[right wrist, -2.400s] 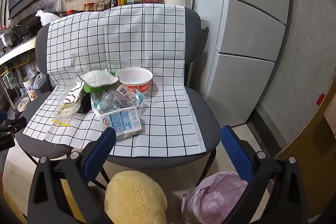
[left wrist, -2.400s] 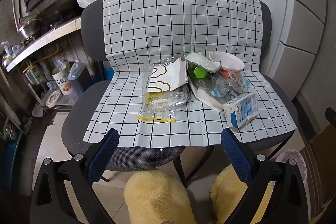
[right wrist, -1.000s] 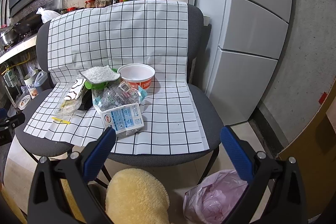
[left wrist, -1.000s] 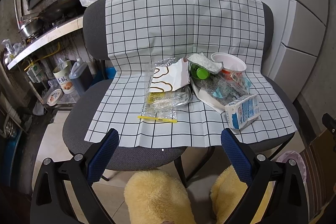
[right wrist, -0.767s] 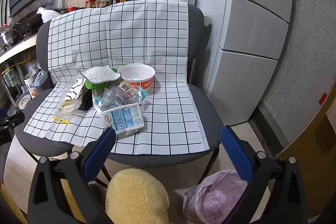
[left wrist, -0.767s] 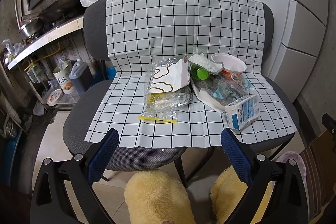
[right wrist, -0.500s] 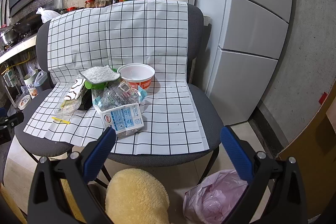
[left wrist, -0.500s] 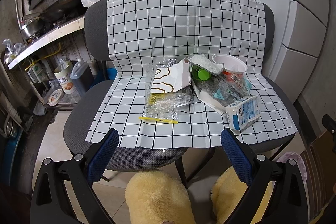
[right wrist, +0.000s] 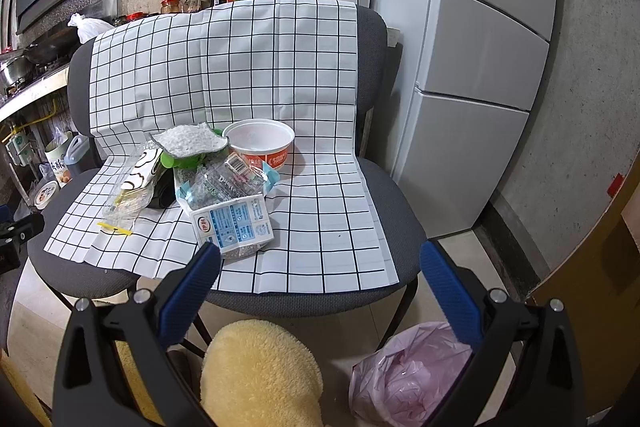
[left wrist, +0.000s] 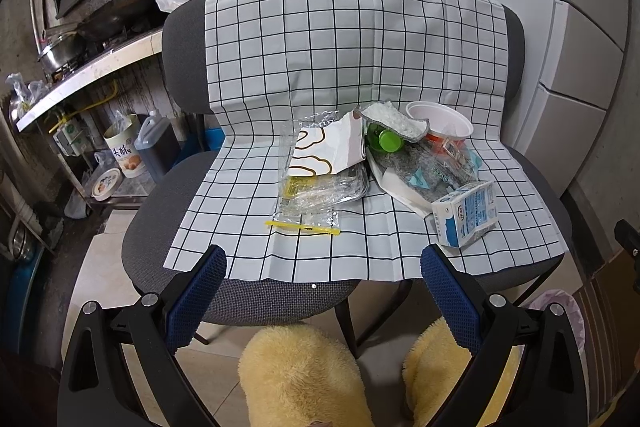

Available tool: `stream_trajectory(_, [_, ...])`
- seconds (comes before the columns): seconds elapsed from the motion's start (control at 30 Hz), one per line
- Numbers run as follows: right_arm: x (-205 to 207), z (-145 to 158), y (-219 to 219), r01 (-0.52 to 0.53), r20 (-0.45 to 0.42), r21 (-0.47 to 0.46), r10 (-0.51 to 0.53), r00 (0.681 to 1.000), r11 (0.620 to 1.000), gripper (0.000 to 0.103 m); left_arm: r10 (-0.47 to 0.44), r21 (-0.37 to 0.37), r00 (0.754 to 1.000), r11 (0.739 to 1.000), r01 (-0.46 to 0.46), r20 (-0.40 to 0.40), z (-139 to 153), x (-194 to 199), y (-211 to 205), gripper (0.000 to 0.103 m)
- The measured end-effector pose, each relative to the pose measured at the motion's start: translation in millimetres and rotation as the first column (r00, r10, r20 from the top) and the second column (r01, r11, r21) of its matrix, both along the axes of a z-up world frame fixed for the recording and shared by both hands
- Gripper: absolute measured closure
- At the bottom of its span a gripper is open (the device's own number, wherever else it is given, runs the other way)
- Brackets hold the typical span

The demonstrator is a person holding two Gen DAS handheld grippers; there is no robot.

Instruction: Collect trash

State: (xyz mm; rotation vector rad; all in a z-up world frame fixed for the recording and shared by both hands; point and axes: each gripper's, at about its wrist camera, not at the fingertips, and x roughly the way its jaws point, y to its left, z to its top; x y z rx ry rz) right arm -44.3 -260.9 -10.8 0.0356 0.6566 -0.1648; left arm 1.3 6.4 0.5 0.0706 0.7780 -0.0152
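The trash lay heaped on the checked cloth (left wrist: 320, 67) over two grey chairs (left wrist: 152, 211). Around the white paper bowl (right wrist: 260, 143), which looked empty: a milk carton (right wrist: 234, 225) lay in front on its side, crumpled clear wrappers (right wrist: 224, 183) sat between them, and a zip bag (left wrist: 312, 187) holding a printed paper lay left. A green-capped bottle (left wrist: 386, 141) was mostly hidden under a foam tray (right wrist: 188, 141). A pink bag (right wrist: 404, 375) sat on the floor, its contents unclear. The left hand-held gripper (left wrist: 320, 267) and right hand-held gripper (right wrist: 320, 265) hung spread and empty, short of the chairs.

A checked cloth (left wrist: 320, 75) covers 2 grey chairs (right wrist: 396, 211); a litter pile (right wrist: 216, 179) lies on it.
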Motion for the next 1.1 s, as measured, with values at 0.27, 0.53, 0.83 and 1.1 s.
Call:
stream_trajectory(0.27, [-1,-1,-1,-0.001,-0.001,0.002,0.001,1.000,1.000,0.006,-0.001,-0.001,1.000,1.000,0.001,0.000,0,0,1,0.007])
stream_trajectory(0.53, [1,-1,-2,-0.001,-0.004,0.005,0.001,1.000,1.000,0.006,-0.001,0.000,1.000,1.000,0.001,0.000,-1,-1,1,0.007])
stream_trajectory(0.83, [3,-5,-4,0.000,-0.017,0.014,0.000,1.000,1.000,0.006,0.009,0.003,1.000,1.000,-0.009,-0.009,-9,-1,5,0.007])
stream_trajectory(1.1, [21,-31,-9,-0.036,-0.078,0.071,0.041,0.996,0.997,0.006,0.035,0.005,0.997,0.999,-0.035,-0.063,-28,12,8,0.007])
